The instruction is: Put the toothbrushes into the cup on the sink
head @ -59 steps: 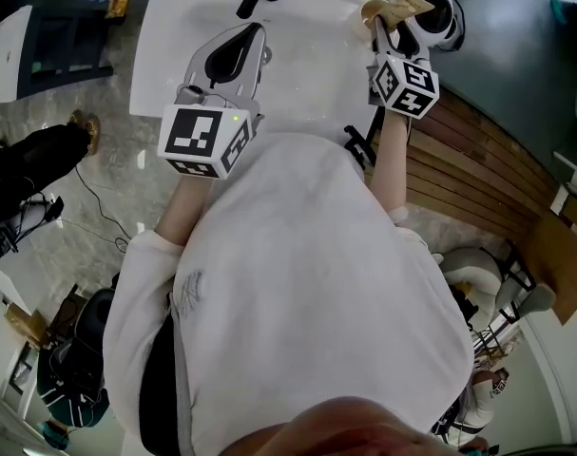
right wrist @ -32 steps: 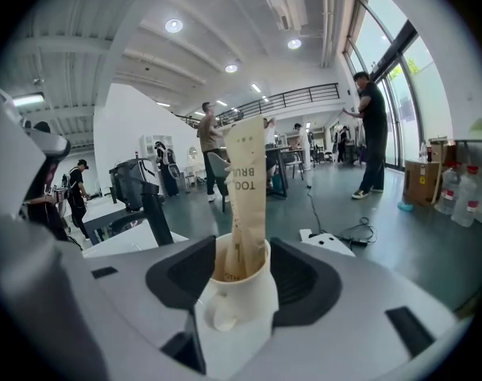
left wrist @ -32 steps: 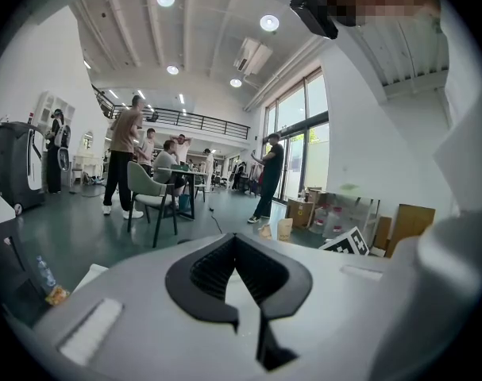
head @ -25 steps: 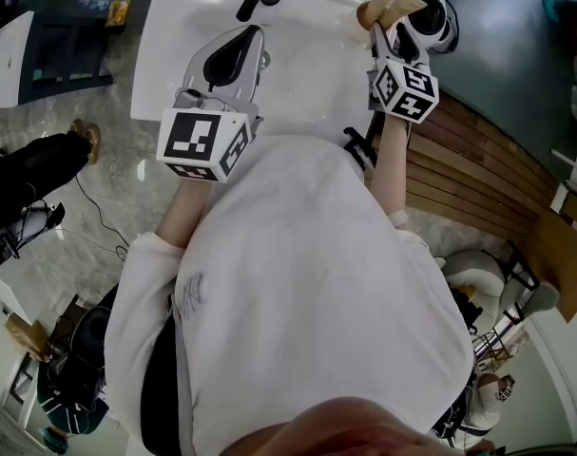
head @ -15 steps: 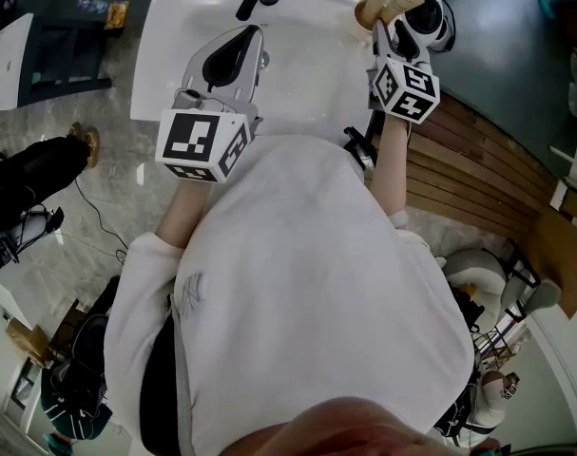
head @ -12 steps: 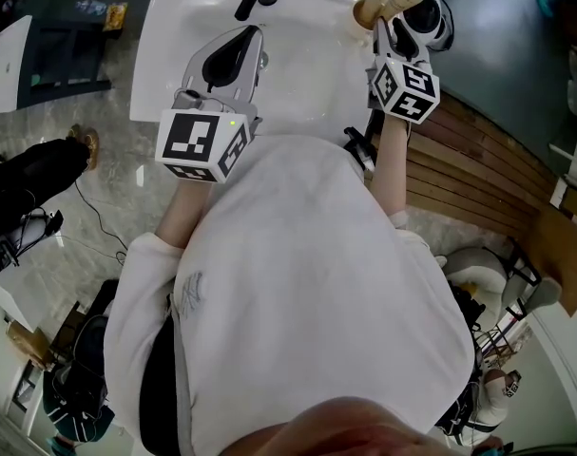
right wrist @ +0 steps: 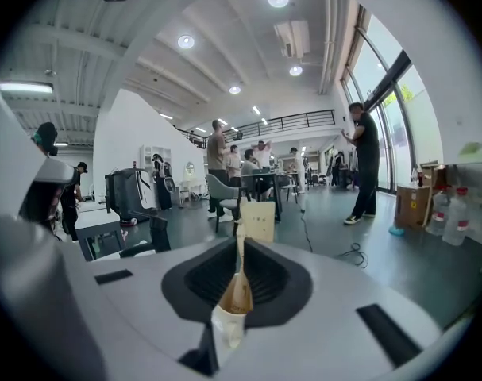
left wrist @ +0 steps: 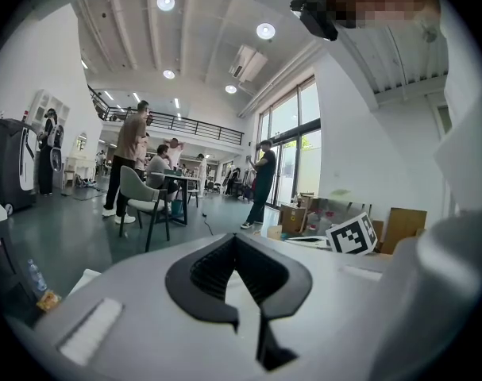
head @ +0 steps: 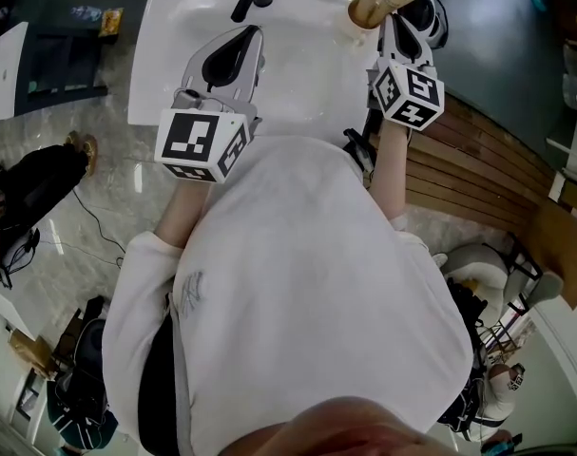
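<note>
Right gripper point(right wrist: 240, 248): jaws have just been closed and are clamped on a paper-wrapped toothbrush point(right wrist: 238, 294). In the head view the toothbrush is held right at the tan cup point(head: 356, 14) on the far right corner of the white sink point(head: 307, 74). Whether its end is inside the cup cannot be told. Left gripper point(left wrist: 235, 244) is held over the basin, jaws together, nothing gripped.

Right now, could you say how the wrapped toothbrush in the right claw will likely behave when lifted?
The right claw has just been closing on the wrapped toothbrush. It looks slim and light, so it probably lifts easily. The wrapping seems to be thin paper, so it may crease or slip.
</note>
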`<move>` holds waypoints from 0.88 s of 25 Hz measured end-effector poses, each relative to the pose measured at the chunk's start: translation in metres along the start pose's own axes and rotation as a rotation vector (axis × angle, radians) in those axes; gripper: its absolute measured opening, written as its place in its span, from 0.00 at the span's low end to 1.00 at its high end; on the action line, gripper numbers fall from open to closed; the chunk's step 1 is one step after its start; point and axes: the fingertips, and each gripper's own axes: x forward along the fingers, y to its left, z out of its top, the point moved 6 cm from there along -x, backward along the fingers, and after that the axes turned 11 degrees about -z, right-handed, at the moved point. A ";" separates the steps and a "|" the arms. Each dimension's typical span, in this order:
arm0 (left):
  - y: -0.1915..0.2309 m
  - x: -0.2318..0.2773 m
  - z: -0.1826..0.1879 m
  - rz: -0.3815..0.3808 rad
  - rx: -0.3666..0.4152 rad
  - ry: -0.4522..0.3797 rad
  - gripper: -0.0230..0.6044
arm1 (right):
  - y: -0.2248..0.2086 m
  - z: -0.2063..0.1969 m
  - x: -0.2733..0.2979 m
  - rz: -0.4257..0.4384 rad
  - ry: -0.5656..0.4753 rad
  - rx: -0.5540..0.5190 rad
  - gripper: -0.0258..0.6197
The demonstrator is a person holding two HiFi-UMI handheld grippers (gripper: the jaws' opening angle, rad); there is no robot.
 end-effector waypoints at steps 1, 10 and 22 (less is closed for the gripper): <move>0.000 0.000 0.000 -0.003 0.000 0.000 0.01 | 0.000 0.003 -0.002 -0.001 -0.008 0.002 0.09; -0.009 0.002 0.000 -0.034 0.000 -0.009 0.01 | -0.002 0.024 -0.027 -0.013 -0.083 0.021 0.06; -0.031 0.002 -0.004 -0.076 -0.011 -0.004 0.01 | -0.005 0.055 -0.085 -0.037 -0.189 0.048 0.06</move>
